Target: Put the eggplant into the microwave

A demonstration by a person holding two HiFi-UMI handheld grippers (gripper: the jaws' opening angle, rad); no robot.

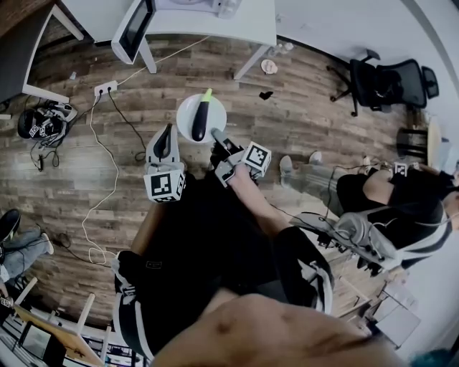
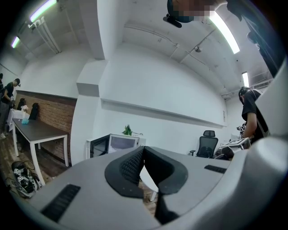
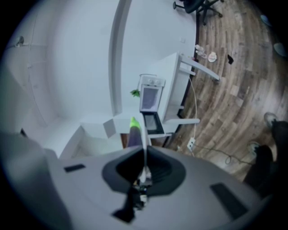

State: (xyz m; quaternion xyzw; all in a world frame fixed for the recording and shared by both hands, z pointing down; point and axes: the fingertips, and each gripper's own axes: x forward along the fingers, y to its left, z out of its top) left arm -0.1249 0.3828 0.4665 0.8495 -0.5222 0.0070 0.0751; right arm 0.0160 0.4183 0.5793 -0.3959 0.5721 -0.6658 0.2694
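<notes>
While right tool (image 1: 214,133) clamps plate (image 1: 184,111) bearing eggplant (image 1: 200,120) | left tool (image 1: 169,130) clenched empty | microwave (image 2: 119,143) on table (image 1: 237,21) beyond

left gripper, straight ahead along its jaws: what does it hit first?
Nothing near. The left gripper, jaws together and empty, aims roughly at the right edge of the microwave across the room; that or the wall beside it would come first, depth unclear. The plate sits off to its right.
</notes>
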